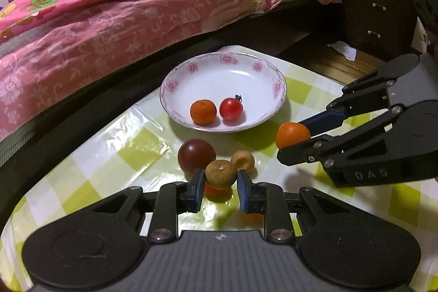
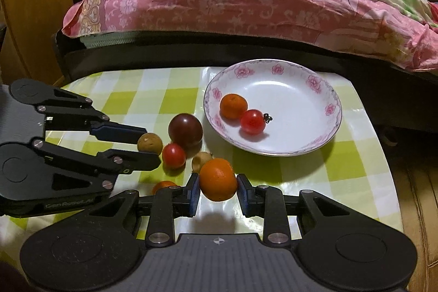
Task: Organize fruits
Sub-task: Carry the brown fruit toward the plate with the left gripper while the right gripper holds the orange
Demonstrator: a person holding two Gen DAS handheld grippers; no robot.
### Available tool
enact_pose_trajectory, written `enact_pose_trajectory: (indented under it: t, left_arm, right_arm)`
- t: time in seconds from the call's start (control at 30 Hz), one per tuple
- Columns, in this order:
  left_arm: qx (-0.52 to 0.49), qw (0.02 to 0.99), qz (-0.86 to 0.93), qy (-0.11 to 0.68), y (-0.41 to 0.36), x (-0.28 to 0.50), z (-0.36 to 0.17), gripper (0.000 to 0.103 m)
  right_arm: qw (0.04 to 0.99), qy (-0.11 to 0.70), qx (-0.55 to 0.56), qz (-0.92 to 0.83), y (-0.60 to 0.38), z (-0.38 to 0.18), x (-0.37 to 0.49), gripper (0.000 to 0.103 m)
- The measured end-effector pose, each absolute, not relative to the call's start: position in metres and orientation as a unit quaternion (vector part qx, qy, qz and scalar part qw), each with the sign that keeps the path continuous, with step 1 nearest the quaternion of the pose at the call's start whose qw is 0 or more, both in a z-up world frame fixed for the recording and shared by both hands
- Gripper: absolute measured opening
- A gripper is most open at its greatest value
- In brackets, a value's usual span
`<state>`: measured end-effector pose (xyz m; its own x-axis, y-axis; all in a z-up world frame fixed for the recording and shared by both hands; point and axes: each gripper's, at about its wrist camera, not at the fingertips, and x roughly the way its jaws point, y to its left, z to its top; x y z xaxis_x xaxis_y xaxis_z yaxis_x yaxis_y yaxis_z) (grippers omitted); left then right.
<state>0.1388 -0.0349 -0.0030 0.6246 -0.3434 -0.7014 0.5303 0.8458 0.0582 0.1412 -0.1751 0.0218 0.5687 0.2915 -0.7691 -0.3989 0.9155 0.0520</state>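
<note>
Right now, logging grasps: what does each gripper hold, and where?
Left gripper: brown longan, by its sides. Right gripper: orange mandarin, across its sides.

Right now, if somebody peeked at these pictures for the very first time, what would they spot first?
Probably the two black grippers, each pinching a fruit over the green-and-white checked tablecloth: the right gripper squeezes a round orange mandarin, the left gripper a small brown longan. Behind them sits a white plate with pink flowers, holding a small orange and a red cherry tomato.
</note>
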Motion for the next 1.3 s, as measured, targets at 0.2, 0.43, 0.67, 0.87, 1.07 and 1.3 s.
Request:
enact_pose_trajectory:
  t: [0.2,0.43,0.67,0.87,1.07,1.3]
  left_arm:
    - [0.134,0.891,-0.247,0.358,-0.040,0.141,-0.004,0.034]
    - [0.134,0.893,-0.246,0.353,-0.046,0.145,0.001,0.034]
    - [0.130,0.895,-0.243,0.351,-0.051,0.151,0.003,0.034]
    - [0.128,0.898,-0.240,0.345,-0.056,0.159,0.007,0.034]
    - [0.125,0.903,-0.236,0.337,-0.060,0.167,0.011,0.034]
    - [0.121,0.904,-0.232,0.337,-0.066,0.180,0.009,0.034]
  right_arm:
    - [0.885,0.419,-0.060,0.193,-0.177,0.024,0.141,0.024]
    - [0.888,0.412,-0.057,0.194,-0.174,0.028,0.144,0.024]
    - [0.893,0.407,-0.050,0.188,-0.177,0.032,0.146,0.024]
    - [0.897,0.403,-0.044,0.177,-0.182,0.033,0.152,0.024]
    - [0.903,0.395,-0.034,0.167,-0.190,0.035,0.160,0.024]
    - [0.907,0.393,-0.029,0.152,-0.195,0.032,0.170,0.024]
